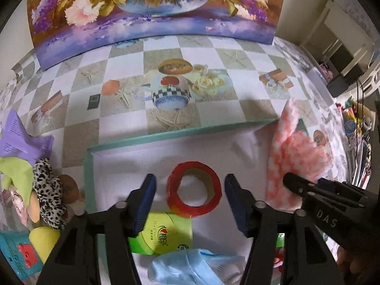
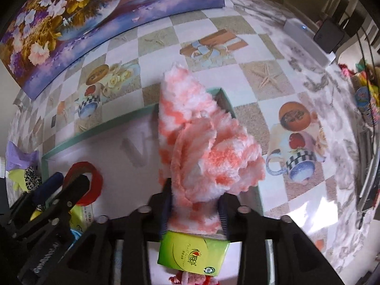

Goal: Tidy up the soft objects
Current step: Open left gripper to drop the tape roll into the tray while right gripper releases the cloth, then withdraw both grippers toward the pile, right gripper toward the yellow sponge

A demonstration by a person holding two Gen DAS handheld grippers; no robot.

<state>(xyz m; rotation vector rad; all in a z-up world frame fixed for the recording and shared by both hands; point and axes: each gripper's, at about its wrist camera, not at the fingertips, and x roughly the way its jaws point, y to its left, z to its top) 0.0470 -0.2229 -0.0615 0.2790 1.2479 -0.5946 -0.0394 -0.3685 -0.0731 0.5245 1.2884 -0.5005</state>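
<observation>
Left wrist view: my left gripper (image 1: 190, 190) hangs jaws wide over the tray (image 1: 88, 175), red tape roll (image 1: 194, 188) lying loose between the fingers, untouched. My right gripper (image 2: 193, 210) straddles the pink-white fluffy towel (image 2: 201, 147) at the tray's right edge; jaws part open, contact unclear. Green packet (image 2: 192, 254) sits just below the towel.

Fluffy pink-white cloth (image 2: 201, 147) bunched upright in tray's (image 2: 99, 128) far right corner.

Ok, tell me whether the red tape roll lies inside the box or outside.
Inside: the red tape roll lies flat on the white floor within the box's teal rim.
</observation>
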